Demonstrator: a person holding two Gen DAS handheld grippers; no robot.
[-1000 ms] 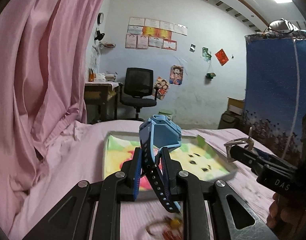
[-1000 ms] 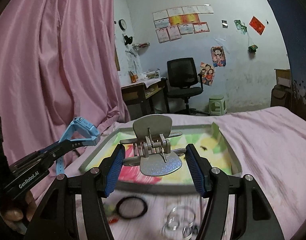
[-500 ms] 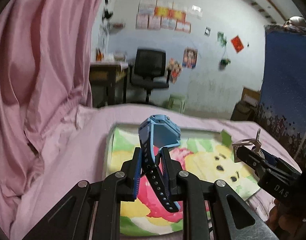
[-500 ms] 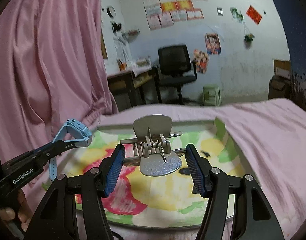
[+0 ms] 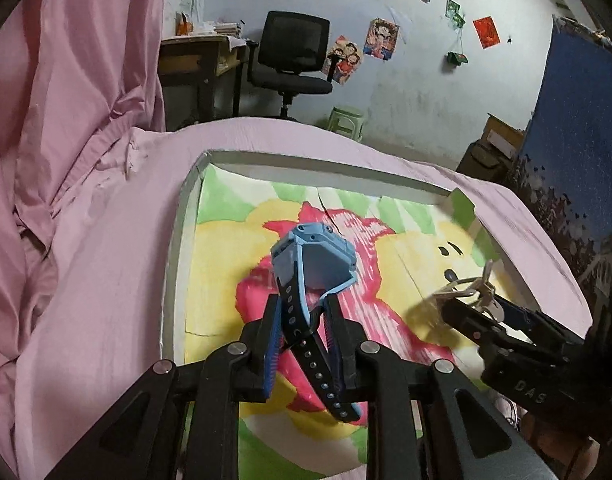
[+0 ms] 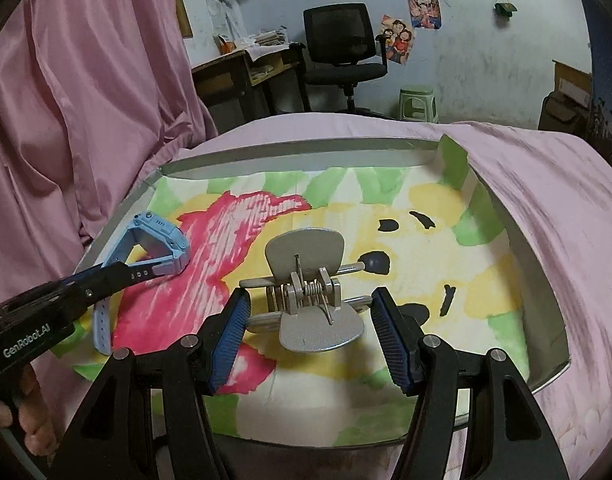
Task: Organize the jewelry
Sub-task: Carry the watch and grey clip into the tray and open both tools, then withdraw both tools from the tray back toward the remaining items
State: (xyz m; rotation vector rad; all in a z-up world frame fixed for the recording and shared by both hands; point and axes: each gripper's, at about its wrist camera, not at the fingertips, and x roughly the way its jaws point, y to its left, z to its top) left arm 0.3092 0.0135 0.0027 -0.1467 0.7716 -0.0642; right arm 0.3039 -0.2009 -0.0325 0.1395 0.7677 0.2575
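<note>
"GenRobot.AI" in white on the left gripper [image 6: 106,276] body, "DAS" embossed on the right gripper [image 5: 472,304] body

The tray [image 6: 542,280] lies on the bed [image 6: 546,168]. Above it, the watch [image 6: 158,240] hangs at nine o'clock, the hair clip [image 6: 310,292] at centre.

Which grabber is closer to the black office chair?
Hard to tell. Both hang over the tray, well short of the chair: the left gripper holding the blue watch, the right gripper holding the silver hair clip.
</note>
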